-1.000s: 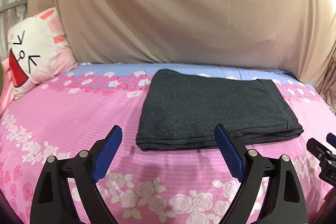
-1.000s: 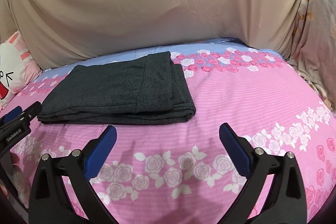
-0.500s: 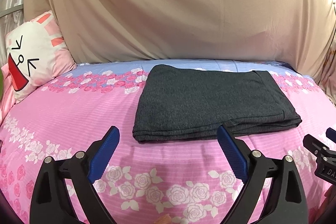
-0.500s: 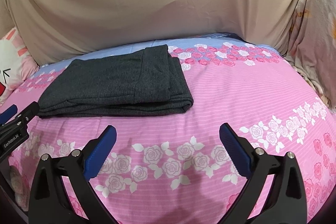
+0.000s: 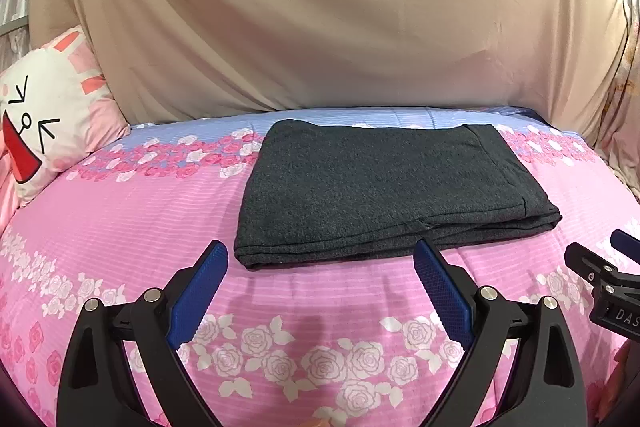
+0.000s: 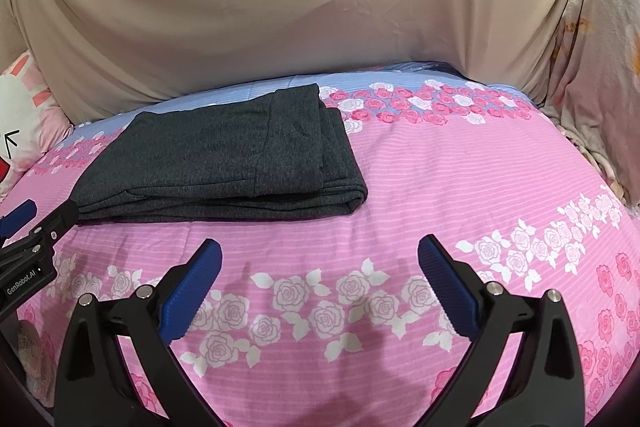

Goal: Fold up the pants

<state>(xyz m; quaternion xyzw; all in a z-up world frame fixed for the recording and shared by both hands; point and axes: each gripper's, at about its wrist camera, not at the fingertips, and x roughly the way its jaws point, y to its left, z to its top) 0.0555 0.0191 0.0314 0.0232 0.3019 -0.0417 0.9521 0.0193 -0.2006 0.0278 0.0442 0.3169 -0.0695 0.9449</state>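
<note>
Dark grey pants lie folded into a flat layered rectangle on the pink floral bedspread; they also show in the right wrist view. My left gripper is open and empty, just in front of the pants' near edge and apart from it. My right gripper is open and empty, over the bedspread to the right of and in front of the pants. Each gripper shows at the edge of the other's view: the right gripper and the left gripper.
A white and pink cartoon pillow leans at the back left. A beige cloth-covered backing rises behind the bed. A pale floral cloth hangs at the right.
Both grippers have drawn back from the pants and risen slightly; the pants look smaller and farther away. The pants have not moved. Both stay open.
</note>
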